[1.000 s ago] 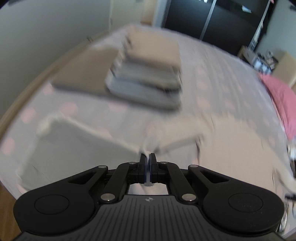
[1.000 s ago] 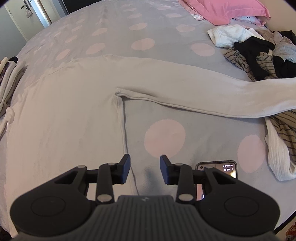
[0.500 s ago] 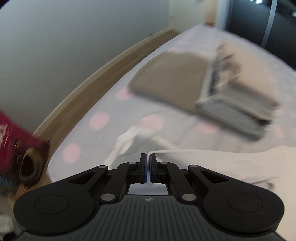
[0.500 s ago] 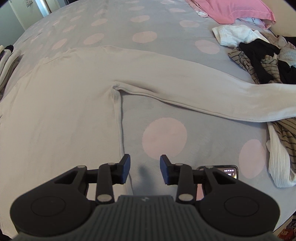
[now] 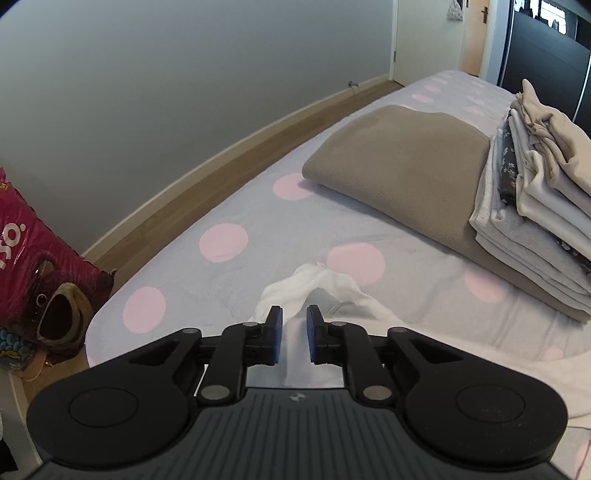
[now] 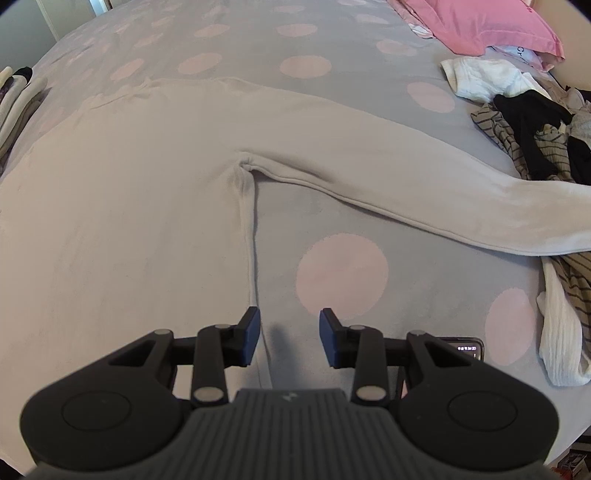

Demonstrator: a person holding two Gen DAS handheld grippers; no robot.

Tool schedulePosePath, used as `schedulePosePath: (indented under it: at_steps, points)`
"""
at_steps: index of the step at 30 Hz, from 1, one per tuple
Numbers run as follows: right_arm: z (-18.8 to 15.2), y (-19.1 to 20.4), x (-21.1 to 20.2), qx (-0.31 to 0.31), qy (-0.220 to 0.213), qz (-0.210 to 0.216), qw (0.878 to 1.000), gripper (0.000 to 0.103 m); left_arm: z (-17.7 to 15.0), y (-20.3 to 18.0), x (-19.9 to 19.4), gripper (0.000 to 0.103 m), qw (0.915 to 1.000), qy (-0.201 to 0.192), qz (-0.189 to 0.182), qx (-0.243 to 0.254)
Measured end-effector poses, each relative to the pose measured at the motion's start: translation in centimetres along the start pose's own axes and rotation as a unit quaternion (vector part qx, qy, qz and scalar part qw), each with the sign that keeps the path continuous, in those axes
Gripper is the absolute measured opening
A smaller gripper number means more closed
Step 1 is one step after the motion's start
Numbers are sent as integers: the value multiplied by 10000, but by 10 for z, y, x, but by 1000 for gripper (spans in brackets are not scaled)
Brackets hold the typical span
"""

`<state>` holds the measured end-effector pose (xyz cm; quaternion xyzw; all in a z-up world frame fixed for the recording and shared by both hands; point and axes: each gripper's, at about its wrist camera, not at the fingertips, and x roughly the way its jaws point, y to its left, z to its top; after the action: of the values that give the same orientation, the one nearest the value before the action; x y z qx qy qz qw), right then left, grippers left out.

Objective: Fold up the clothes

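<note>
A cream long-sleeved sweatshirt [image 6: 122, 206] lies spread flat on the grey bed with pink dots [image 6: 343, 269]. Its sleeve [image 6: 424, 184] runs out to the right. My right gripper [image 6: 289, 330] is open and empty, low over the garment's side seam near the hem. In the left wrist view, my left gripper [image 5: 294, 325] is partly open, with white fabric [image 5: 317, 284] of the garment lying crumpled just beyond and between its fingertips. I cannot tell if the cloth touches the pads.
A stack of folded clothes [image 5: 539, 192] sits on a tan folded blanket [image 5: 399, 166] at the right. A pile of unfolded clothes [image 6: 535, 125] and a pink pillow [image 6: 476, 26] lie at the far right. A phone [image 6: 465, 347] lies by the bed edge. A pink bag [image 5: 33, 266] stands on the floor.
My left gripper swung left toward the bed's corner, then opened from shut and let go of the white fabric. My right gripper stayed open and edged forward along the seam.
</note>
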<state>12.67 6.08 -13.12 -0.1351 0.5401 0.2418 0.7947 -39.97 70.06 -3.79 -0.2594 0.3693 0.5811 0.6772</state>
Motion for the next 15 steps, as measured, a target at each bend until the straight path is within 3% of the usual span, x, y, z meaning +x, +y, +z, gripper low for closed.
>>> schedulePosePath:
  at_steps: [5,11,15]
  points:
    - [-1,4,-2,-106,-25,19,9999,39,-12,1,4,15,9990,196,-384,75]
    - [-2,3,0,-129,7,-33,9999,39,-37,9,28,21,9946,526,-729,-523]
    - [-2,4,0,-132,5,-53,9999,39,-41,6,46,21,9964,509,-376,-557]
